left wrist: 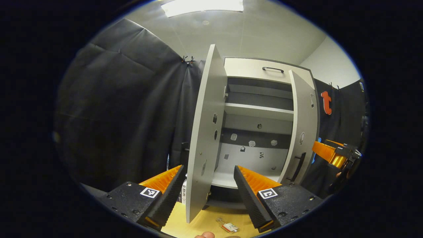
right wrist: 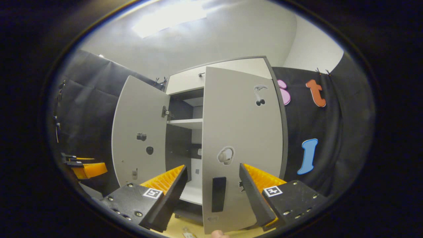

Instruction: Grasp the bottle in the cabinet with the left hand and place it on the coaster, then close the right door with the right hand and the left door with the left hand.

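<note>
Booth: black cloth behind cabinet [left wrist: 264, 132]
Left gripper [left wrist: 208, 188]: jaws apart, straddling left door [left wrist: 205, 132] edge – probably to push
Right gripper [right wrist: 213, 191]: jaws apart, handle [right wrist: 218, 194] at 12 o'clock

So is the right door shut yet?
No, open. In the right gripper view the right door stands ajar, with shelves visible past its edge; the right hand-held gripper is open around its handle.

Small tagged item [left wrist: 228, 226] on wooden tabletop [left wrist: 205, 221]; bright ceiling light panel [left wrist: 202, 6] overhead.
</note>
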Tool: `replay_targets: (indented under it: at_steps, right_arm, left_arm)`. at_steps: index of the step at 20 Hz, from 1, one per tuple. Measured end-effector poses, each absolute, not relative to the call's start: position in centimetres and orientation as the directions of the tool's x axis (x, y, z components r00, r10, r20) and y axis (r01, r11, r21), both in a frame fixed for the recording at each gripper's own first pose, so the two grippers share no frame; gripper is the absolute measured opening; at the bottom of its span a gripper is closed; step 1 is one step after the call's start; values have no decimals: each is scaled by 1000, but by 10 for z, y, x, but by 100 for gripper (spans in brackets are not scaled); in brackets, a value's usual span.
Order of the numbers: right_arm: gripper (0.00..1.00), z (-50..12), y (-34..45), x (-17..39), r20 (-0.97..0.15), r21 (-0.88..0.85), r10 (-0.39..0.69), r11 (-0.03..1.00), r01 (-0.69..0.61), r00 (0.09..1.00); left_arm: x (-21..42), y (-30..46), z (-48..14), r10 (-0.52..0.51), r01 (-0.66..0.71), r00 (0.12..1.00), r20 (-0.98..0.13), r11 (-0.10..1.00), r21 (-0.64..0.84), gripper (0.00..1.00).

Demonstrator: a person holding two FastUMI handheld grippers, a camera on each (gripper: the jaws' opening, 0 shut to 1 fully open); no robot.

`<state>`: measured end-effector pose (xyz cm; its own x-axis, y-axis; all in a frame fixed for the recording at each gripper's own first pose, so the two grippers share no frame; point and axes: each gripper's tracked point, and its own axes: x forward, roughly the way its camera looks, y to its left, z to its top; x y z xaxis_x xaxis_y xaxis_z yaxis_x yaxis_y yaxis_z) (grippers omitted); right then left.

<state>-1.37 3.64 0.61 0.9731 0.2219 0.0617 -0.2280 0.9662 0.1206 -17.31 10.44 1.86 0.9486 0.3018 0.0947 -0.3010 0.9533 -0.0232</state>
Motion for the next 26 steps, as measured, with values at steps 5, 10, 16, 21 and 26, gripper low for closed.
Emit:
replay_targets:
  at_steps: [5,10,16,21,26]
  right_arm:
    - [95,5,32,-16,56,122,213,968,-219,975]
    - [95,2,30,-20,52,116,205,971,-210,977]
    - [95,4,32,-23,59,104,202,973,-208,977]
    - [95,1,34,-21,47,96,199,975,-202,979]
    - [92,1,32,-20,46,86,188,978,-191,981]
  left_arm:
    - [-173,105,16,299,-298,950,87,954,-16,93]
    - [-171,108,11,299,-300,951,80,954,1,93]
    - [-162,128,6,337,-338,938,81,941,1,93]
    - [-161,155,6,380,-382,921,87,924,2,93]
    - [-158,181,4,432,-433,897,91,901,-8,93]
